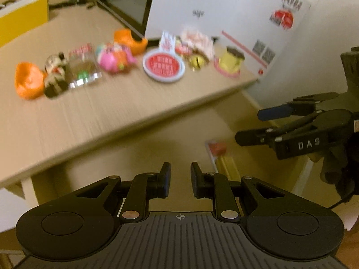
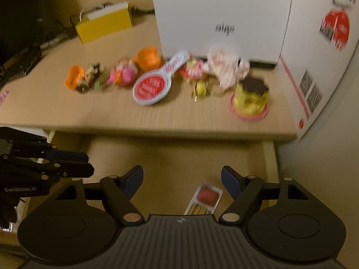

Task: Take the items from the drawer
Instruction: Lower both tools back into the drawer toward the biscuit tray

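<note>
Step in hand: mid-task by the look of it; row of small items already on the desk top (image 2: 157, 116), one item left in the open drawer (image 2: 170, 157).
Remaining item: small white tray (image 2: 205, 198) with a red piece and yellow sticks, lower centre of the right wrist view, lying on the drawer floor; same tray at centre right of the left wrist view (image 1: 216, 150), blurred.
Right gripper (image 2: 182, 178): jaws wide apart, empty, poised above the drawer with the tray showing between the fingers, nearer the right one.
Left gripper (image 1: 180, 179): jaws only narrowly apart, nothing between them, aimed at the drawer front below the desk edge, lower centre of its view.
On the desk: red-and-white paddle (image 2: 152, 85), yellow cake-like toy (image 2: 250, 96), orange cups, pink toy, all across the middle of both frames; white box (image 2: 219, 15) behind, upper centre.
Next move, as a judgement: lower the right gripper straight onto the tray, centre it between the fingers, close across its narrow width, lift clear of the drawer wall.
Caution: blur hides the tray's exact edges; thin rim likely to slip.
</note>
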A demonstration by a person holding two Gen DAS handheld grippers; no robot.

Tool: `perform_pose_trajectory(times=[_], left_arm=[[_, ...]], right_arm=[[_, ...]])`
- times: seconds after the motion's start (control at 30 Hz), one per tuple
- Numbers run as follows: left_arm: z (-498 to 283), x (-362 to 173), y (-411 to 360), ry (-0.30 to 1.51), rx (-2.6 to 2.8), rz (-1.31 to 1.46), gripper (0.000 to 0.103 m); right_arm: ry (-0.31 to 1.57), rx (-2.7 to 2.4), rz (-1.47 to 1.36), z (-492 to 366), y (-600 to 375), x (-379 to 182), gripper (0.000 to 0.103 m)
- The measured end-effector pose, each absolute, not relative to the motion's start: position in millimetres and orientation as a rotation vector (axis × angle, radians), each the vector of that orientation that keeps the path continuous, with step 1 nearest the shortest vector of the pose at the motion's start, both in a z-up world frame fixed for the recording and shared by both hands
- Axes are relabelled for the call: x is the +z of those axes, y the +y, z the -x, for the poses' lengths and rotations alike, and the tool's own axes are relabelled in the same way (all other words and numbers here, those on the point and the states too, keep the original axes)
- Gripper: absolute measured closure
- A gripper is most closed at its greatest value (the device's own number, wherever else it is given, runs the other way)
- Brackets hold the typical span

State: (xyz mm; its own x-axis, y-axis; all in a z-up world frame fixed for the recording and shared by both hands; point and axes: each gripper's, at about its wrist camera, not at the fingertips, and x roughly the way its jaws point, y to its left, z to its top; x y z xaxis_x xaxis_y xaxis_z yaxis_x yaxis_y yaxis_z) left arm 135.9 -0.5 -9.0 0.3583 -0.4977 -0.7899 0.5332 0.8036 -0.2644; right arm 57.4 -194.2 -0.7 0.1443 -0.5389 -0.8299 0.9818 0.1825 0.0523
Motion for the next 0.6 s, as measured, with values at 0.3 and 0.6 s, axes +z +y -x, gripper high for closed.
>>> perform_pose_trajectory(times=[0.3,0.6], left_arm=[[-138,-41,8,1.122,-0.555,-0.056,0.082],[-136,-52,14,1.169,-0.507,-0.041,0.082]], right_arm=[[0.94,-1.284,-0.821,-58,-180,-54,0.024],[0.947,-1.335,-1.072,-31,-192,-77,0.021]])
